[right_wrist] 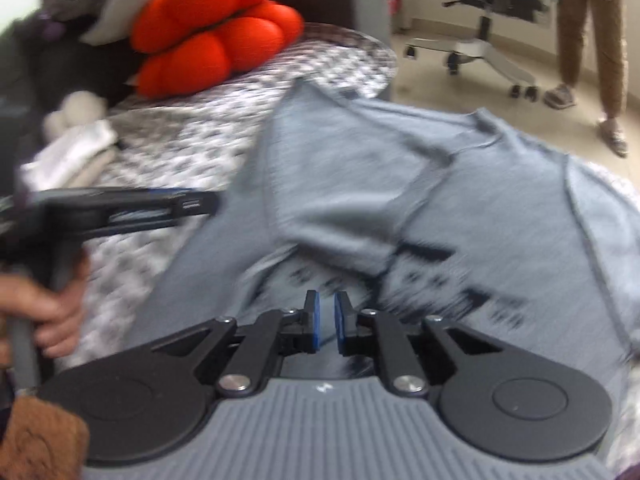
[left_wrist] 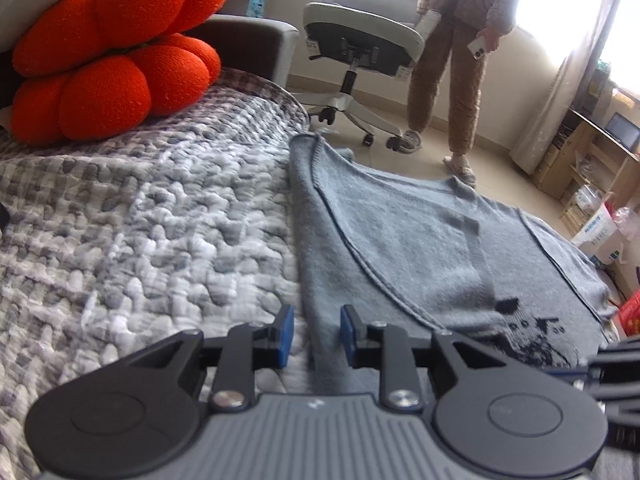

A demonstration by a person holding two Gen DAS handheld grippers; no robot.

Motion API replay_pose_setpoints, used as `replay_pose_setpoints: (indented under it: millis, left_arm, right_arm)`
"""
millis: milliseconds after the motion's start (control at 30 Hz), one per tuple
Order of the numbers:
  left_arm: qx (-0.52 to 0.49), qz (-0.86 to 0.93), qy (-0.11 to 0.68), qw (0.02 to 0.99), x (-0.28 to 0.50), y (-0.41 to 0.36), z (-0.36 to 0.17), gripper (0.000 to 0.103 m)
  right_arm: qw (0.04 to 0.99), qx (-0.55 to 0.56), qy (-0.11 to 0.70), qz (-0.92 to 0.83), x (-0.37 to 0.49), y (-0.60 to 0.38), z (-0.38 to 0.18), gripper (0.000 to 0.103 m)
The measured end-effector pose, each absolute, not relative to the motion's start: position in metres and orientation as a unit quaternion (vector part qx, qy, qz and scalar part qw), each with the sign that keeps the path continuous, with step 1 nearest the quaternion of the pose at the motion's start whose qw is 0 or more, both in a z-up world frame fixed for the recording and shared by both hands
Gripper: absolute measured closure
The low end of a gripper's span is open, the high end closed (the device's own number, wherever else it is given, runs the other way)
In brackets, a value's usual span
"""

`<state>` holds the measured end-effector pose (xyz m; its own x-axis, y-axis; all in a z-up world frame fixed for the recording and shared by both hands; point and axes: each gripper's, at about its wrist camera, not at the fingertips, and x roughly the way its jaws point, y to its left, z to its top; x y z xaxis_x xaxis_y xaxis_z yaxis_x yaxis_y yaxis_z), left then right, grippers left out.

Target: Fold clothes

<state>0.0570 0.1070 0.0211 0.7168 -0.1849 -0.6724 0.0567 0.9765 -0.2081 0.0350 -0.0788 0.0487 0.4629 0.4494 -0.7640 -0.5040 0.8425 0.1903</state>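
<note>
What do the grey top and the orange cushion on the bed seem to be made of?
Grey top: looks like fine knit, probably wool or cotton, matte, with raised seams. Orange cushion: apparently plush knit fabric over soft stuffing; its surface looks fuzzy and its lobes bulge.

Bright window [left_wrist: 560, 4], office chair [left_wrist: 360, 40], tiled floor [left_wrist: 496, 172].

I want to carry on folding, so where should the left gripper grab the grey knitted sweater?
Grip the grey knitted sweater's near long edge, the strip lying between the open left gripper's blue pads. Come in low along the checked quilt: the edge lies flat and free there.
</note>
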Motion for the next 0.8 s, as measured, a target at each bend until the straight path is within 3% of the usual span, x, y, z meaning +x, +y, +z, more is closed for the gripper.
replay_pose_setpoints:
  millis: [367, 433, 500, 533, 800]
  left_arm:
    - [-0.035, -0.088, 0.376, 0.922, 0.023, 0.091, 0.020, 0.076]
    - [-0.037, -0.093, 0.375, 0.922, 0.019, 0.092, 0.022, 0.076]
    - [-0.037, -0.095, 0.373, 0.922, 0.017, 0.091, 0.024, 0.075]
    - [-0.038, -0.097, 0.372, 0.922, 0.016, 0.090, 0.024, 0.075]
    - [-0.035, -0.108, 0.363, 0.925, 0.008, 0.085, 0.031, 0.075]
  right_arm:
    - [0.857, -0.007, 0.427, 0.289, -0.079, -0.063, 0.029, 0.088]
    - [0.862, 0.010, 0.419, 0.284, -0.096, -0.069, 0.027, 0.084]
    - [0.865, 0.026, 0.413, 0.285, -0.115, -0.075, 0.024, 0.057]
    - [0.867, 0.029, 0.406, 0.286, -0.126, -0.076, 0.022, 0.054]
    - [0.899, -0.003, 0.353, 0.260, -0.192, -0.073, 0.011, 0.056]
